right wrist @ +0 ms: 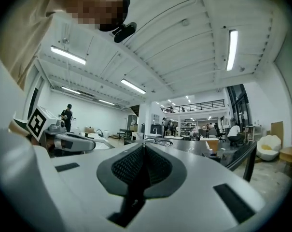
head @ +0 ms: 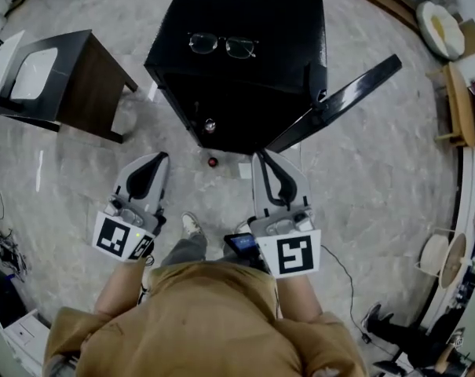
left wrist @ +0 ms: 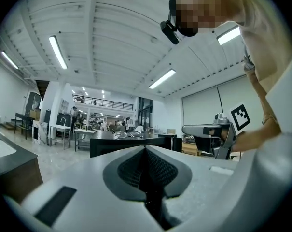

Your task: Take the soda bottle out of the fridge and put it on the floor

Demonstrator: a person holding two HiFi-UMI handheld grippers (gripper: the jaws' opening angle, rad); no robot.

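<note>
Soda bottle (head: pixel 213 162): only the head view shows it, as a small dark-red round cap seen from above. It stands on the floor (head: pixel 363 179), just in front of the open front of the black fridge (head: pixel 284 30). In this view it lies between the tips of the two grippers, a little nearer to the right one, and touches neither of them.

The left gripper (head: pixel 157 157) has its jaws pressed together with nothing between them. The right gripper (head: pixel 262 157) is the same, closed and empty. Both point toward the fridge.

The head view also shows the fridge door (head: pixel 339 100) swung open to the right and a pair of glasses (head: pixel 223 45) lying on the fridge top. A dark side worktop (head: pixel 72 77) stands at the left. A small shiny round thing (head: pixel 210 124) shows in the fridge's open front; what it is cannot be told.

The two gripper views look level, across the fridge top, so they show neither the floor before the fridge nor the bottle. The left gripper view shows its own closed jaws, the glasses (left wrist: pixel 129 135) and, at the right, the right gripper (left wrist: pixel 208 129). The right gripper view shows its closed jaws, the glasses (right wrist: pixel 159 142), the left gripper (right wrist: pixel 73 141) at the left, and a large hall with ceiling lamps behind.
</note>
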